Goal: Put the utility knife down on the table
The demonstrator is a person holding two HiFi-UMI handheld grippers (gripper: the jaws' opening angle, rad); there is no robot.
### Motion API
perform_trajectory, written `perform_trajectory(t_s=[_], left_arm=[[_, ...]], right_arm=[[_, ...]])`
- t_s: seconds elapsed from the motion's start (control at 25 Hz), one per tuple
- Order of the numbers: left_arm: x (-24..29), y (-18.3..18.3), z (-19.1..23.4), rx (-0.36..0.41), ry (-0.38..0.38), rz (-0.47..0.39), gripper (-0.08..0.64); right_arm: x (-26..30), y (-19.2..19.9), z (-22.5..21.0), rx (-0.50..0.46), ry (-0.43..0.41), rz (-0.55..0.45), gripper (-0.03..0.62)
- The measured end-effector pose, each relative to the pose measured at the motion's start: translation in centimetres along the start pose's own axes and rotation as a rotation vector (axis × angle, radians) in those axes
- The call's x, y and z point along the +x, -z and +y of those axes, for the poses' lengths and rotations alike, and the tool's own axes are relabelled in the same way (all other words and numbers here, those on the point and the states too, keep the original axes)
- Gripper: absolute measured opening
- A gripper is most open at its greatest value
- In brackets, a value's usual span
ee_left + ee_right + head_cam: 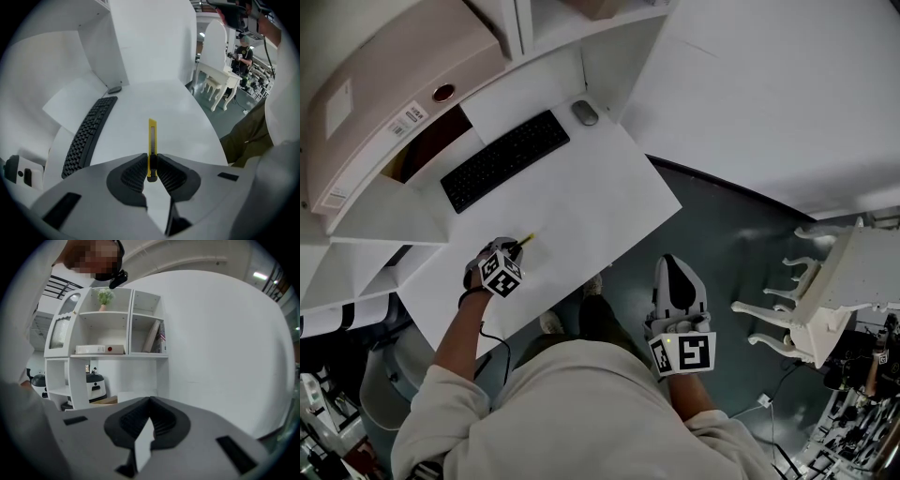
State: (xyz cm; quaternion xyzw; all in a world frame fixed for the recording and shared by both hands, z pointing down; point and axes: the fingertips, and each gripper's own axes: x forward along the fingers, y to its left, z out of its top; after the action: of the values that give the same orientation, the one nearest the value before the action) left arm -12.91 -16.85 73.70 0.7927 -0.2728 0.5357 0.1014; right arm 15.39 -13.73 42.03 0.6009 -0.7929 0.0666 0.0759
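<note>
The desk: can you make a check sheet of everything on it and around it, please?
Surface: white table, mostly bare.
Job's things: yellow utility knife, held over the table, not yet laid down.
Clutter: black keyboard and grey mouse at the far side.
Grippers: left gripper shut on the utility knife; right gripper shut, empty, off the table's edge.
Cables: thin dark cable by the left forearm.
Surroundings: white shelf unit, white chair, grey floor.
</note>
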Motion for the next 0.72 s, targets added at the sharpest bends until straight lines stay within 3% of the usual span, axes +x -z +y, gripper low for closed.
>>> perform_trajectory(t_s=[0.72], left_arm=[[5.7, 2.0, -0.7, -0.015, 0.081, 0.124, 0.063]], right_arm=[[2.7, 1.5, -2.8, 0.008, 0.013, 0.058, 0.003]])
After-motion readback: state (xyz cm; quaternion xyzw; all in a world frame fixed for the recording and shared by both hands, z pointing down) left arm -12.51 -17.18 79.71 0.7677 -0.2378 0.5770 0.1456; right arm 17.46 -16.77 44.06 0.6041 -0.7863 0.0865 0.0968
